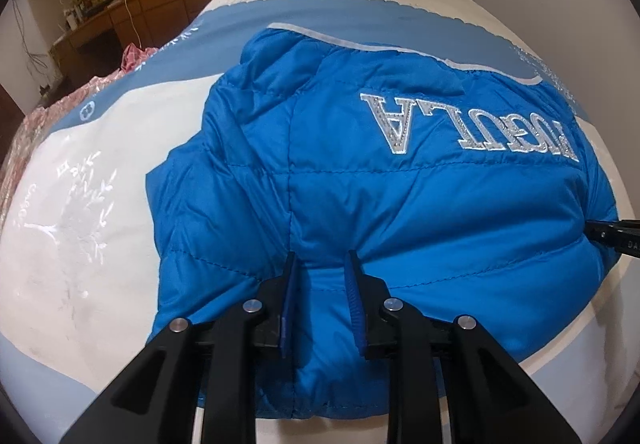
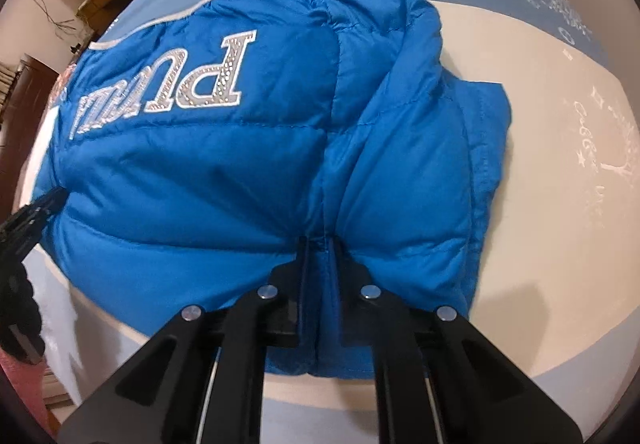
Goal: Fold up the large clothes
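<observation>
the blue puffer jacket [image 1: 360, 184] lies on the bed [image 1: 80, 184], already doubled into a compact bundle with its silver lettering facing up, so most of the folding looks done; at least one more fold or a final smoothing seems left. the left hand-held gripper [image 1: 320, 264] points steeply down at the near edge, its narrow jaws pinching a ridge of jacket fabric. the right hand-held gripper [image 2: 318, 242], also angled steeply down, is nearly pressed together on a seam fold at the same near edge, off to the left one's right.
</observation>
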